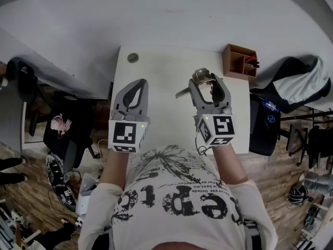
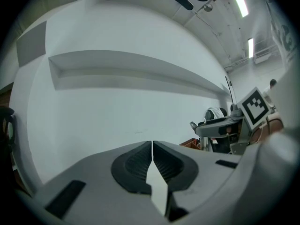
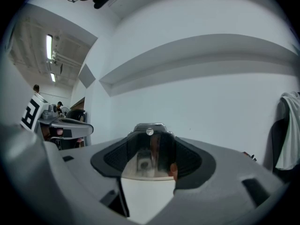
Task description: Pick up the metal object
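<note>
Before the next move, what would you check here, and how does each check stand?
1. Right gripper shut on the metal object: ok.
2. Object deep enough between the jaws, not just at the tips: cannot tell.
3. Object lifted off the table: cannot tell.
4. Left gripper shut, empty and off to the side: ok.
5. Wooden box apart from the right gripper: ok.
6. Round disc away from both grippers: ok.
</note>
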Available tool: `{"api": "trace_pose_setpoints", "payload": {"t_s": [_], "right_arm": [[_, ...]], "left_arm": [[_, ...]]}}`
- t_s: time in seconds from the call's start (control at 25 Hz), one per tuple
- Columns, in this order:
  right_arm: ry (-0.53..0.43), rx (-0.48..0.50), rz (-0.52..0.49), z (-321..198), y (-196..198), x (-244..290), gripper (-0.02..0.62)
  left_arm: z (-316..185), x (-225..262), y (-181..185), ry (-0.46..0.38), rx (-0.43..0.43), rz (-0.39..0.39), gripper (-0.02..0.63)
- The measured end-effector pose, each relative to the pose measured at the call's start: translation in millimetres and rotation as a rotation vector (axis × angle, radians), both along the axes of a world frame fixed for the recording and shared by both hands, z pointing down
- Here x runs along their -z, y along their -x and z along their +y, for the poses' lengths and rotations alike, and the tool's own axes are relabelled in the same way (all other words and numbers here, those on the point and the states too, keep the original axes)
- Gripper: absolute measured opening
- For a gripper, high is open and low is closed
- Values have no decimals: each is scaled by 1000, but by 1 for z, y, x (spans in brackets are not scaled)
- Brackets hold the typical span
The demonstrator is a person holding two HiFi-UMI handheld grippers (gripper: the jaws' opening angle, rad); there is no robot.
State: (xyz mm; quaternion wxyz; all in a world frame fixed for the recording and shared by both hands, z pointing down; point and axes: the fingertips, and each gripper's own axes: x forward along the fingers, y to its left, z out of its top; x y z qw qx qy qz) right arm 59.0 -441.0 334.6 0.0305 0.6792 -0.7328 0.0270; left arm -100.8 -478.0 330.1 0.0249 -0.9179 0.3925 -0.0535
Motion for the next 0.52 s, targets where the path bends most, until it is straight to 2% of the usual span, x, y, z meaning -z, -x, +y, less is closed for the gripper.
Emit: {"api": "trace_pose_setpoints", "payload": {"t_s": [0.52], "right_arm": [[19, -11, -16, -2, -2, -7, 276]], "left_arm": [[-4, 0, 0, -18, 6, -13, 11]]}}
